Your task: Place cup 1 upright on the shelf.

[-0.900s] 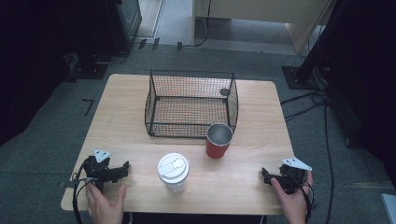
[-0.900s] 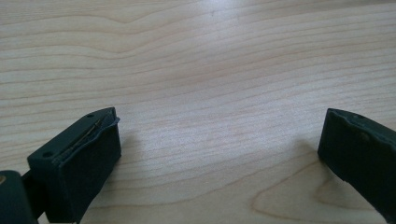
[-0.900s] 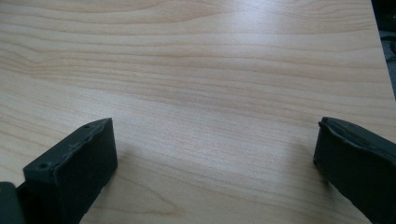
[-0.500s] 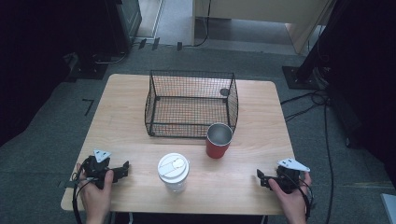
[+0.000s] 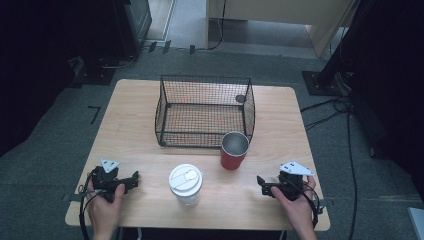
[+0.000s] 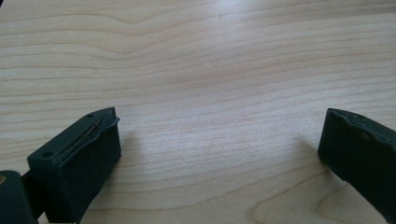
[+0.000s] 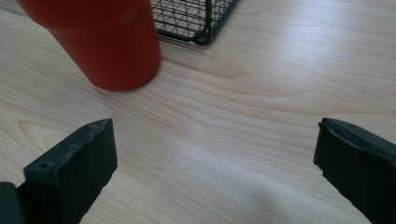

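Over the last second my right tool (image 5: 262,187) had crept toward nine o'clock while my left tool (image 5: 131,180) stayed put, both with jaws wide apart and empty, so neither the lidded paper cup (image 5: 185,184) between them nor the red cup (image 5: 234,150) at the wire basket's (image 5: 172,139) five-o'clock corner was gripped.

Pale matt wood-grain table (image 5: 140,115); black wire basket (image 5: 205,112); red cup (image 5: 234,150), metal-looking inside

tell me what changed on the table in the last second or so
Only small shifts: the right gripper crept slightly left toward the table's middle, and the left hand settled around the left gripper. Both stay open and empty. The red cup, white lidded cup and wire basket did not move.
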Demonstrator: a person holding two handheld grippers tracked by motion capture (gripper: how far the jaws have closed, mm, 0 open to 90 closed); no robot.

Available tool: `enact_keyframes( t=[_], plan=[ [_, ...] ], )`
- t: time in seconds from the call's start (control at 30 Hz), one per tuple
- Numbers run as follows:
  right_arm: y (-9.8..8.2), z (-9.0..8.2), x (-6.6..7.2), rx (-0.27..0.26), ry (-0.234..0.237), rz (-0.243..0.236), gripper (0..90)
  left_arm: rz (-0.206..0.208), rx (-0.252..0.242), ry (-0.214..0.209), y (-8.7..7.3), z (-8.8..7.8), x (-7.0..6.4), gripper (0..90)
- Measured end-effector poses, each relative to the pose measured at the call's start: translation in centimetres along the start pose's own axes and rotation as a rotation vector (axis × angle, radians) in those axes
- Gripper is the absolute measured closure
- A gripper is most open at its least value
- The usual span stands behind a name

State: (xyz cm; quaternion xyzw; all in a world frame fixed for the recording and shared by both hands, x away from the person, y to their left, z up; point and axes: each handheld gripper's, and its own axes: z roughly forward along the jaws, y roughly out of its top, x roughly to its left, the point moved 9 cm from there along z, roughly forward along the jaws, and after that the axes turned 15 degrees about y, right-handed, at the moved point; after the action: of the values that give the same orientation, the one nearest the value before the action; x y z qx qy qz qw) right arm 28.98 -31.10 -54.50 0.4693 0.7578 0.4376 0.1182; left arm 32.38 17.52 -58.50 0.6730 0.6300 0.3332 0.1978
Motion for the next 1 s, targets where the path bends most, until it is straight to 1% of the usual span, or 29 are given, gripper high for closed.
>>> enact_keyframes(
  t=[0.07,0.1,0.17,0.2,0.3,0.37,0.47,0.57,0.73,0.9,1.0],
  plan=[
    [0.1,0.2,0.2,0.002,0.004,-0.002,0.0,0.000,0.000,0.000,0.0,0.0,0.0,0.0],
    [0.5,0.5,0.6,-0.001,0.017,-0.005,0.0,0.000,0.000,0.000,0.0,0.0,0.0,0.0],
    [0.8,0.8,1.0,-0.007,0.029,-0.008,0.0,-0.001,0.000,0.000,0.0,0.0,0.0,0.0],
    [0.8,0.8,1.0,-0.007,0.029,-0.008,0.0,-0.001,0.000,0.000,0.0,0.0,0.0,0.0],
    [1.3,1.3,1.5,-0.012,0.042,-0.007,0.0,-0.001,0.000,0.000,0.0,0.0,0.0,0.0],
    [1.5,1.7,1.8,-0.020,0.044,-0.017,0.0,0.000,0.000,0.000,0.0,0.0,0.0,0.0],
    [2.0,2.3,2.4,-0.034,0.067,-0.015,0.0,0.002,0.001,-0.001,0.0,0.0,0.0,0.0],
    [2.2,2.6,2.7,-0.041,0.070,-0.014,0.0,0.003,0.000,-0.001,0.0,0.0,0.0,0.0],
    [3.1,3.6,3.7,-0.056,0.098,-0.020,0.0,0.006,-0.001,-0.005,0.0,0.0,0.0,0.0],
    [3.8,4.2,4.3,-0.065,0.109,-0.026,0.0,0.009,-0.002,-0.008,0.0,0.0,-0.1,0.0],
    [4.5,4.7,4.8,-0.089,0.114,-0.034,0.0,0.009,-0.002,-0.009,0.0,0.0,-0.1,0.0]
  ],
)
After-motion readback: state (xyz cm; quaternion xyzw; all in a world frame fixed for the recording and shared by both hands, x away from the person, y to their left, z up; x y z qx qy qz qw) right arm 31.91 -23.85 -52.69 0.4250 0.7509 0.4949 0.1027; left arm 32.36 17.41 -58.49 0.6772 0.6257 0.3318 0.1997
